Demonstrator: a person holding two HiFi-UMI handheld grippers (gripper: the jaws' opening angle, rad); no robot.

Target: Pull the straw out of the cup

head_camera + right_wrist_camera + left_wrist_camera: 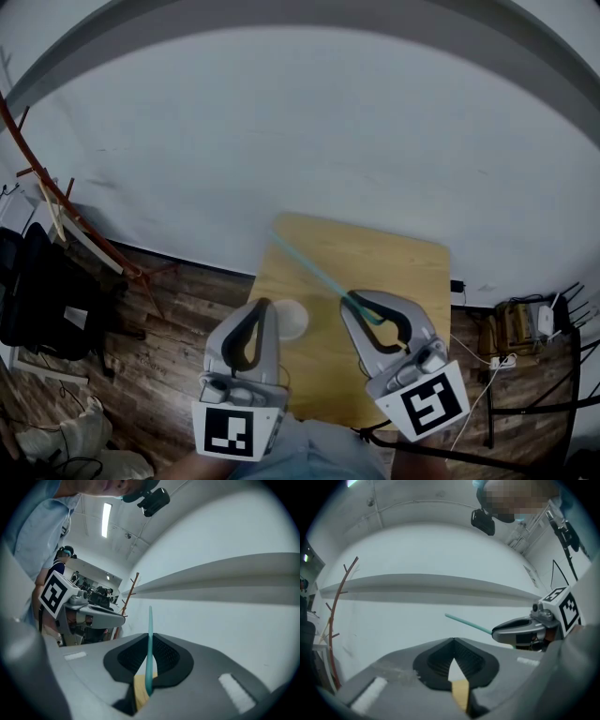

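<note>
Pinching teal straw (150, 620) in right gripper (149, 641) fingers, aloft, apart from white cup (296, 321) on worktop (403, 272). Holding left gripper (453, 641) beside cup, fingers together, empty. Risking straw swivelling or slipping from light pinch, bumping unheld cup.

Cup (294, 321): on table (403, 281), just right of left gripper (265, 303)
Straw (314, 267): over table, between jaws of right gripper (350, 300)

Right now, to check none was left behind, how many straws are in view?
1. The teal straw is clamped in the right gripper above the wooden table, apart from the white cup. Another could hide inside the cup.
</note>
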